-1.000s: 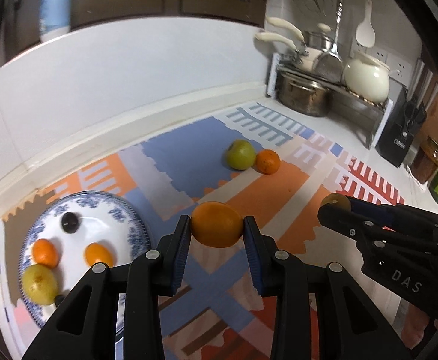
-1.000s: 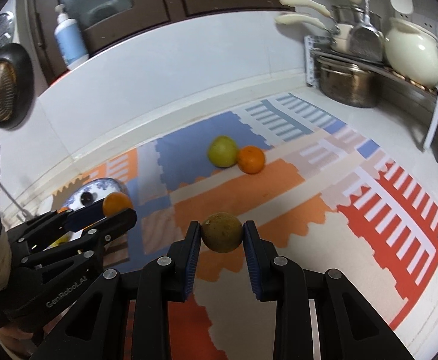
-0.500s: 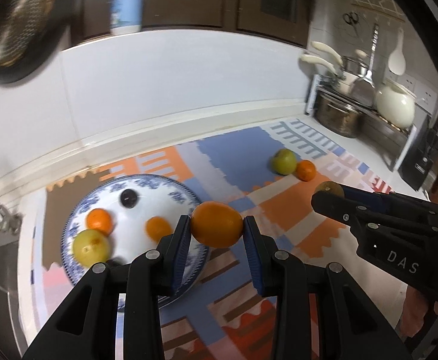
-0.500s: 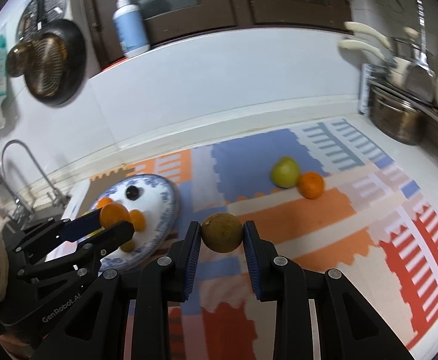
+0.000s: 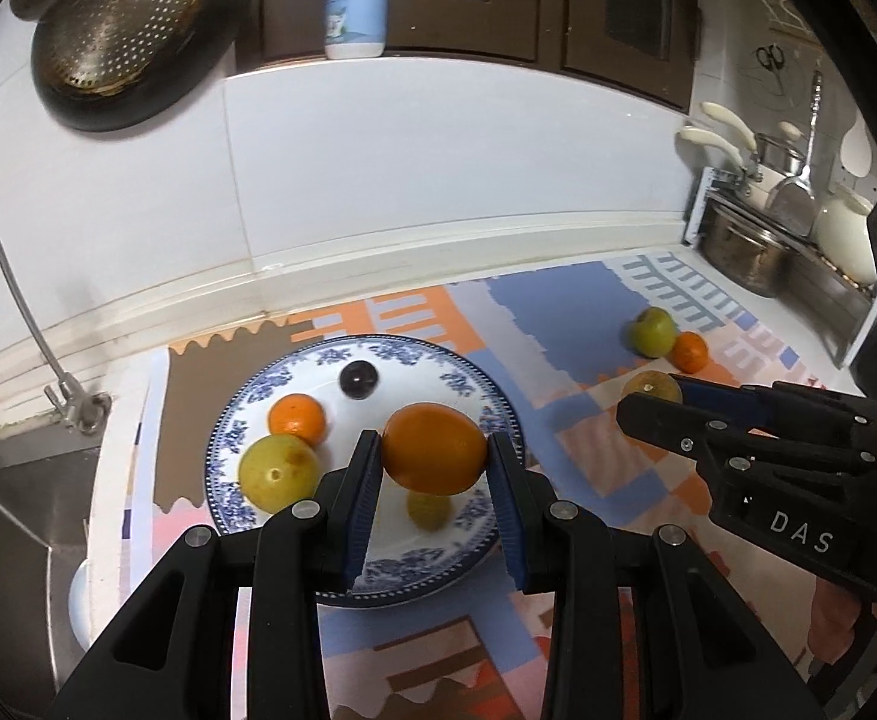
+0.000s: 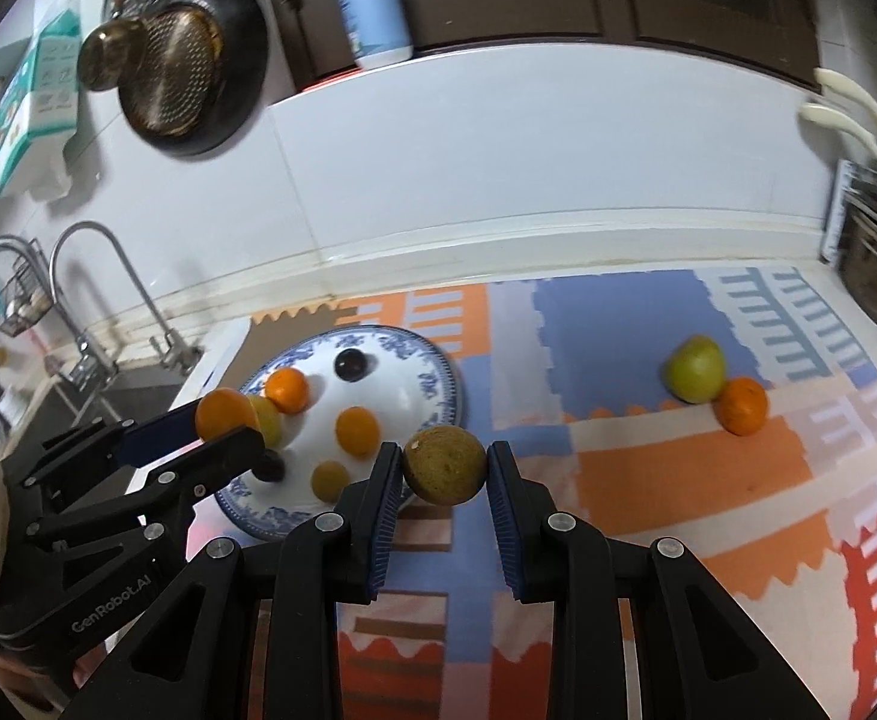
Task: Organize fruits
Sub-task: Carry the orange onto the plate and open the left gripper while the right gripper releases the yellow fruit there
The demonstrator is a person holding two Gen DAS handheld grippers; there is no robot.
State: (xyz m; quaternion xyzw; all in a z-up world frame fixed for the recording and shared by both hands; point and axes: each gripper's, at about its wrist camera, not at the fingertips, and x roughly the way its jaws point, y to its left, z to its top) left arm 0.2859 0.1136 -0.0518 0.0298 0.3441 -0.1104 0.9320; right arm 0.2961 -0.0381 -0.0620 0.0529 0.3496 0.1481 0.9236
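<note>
Both grippers swung over toward the plate (image 5: 486,402) since a second back: my left gripper (image 5: 433,468) was clamped on the orange (image 5: 435,447) right above it, my right gripper (image 6: 443,474) was pinching the brownish fruit (image 6: 444,465) beside its rim, so drop-off looked close.

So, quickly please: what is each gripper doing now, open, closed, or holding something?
Left gripper: closed on the orange.
Right gripper: closed on the brown fruit.
</note>
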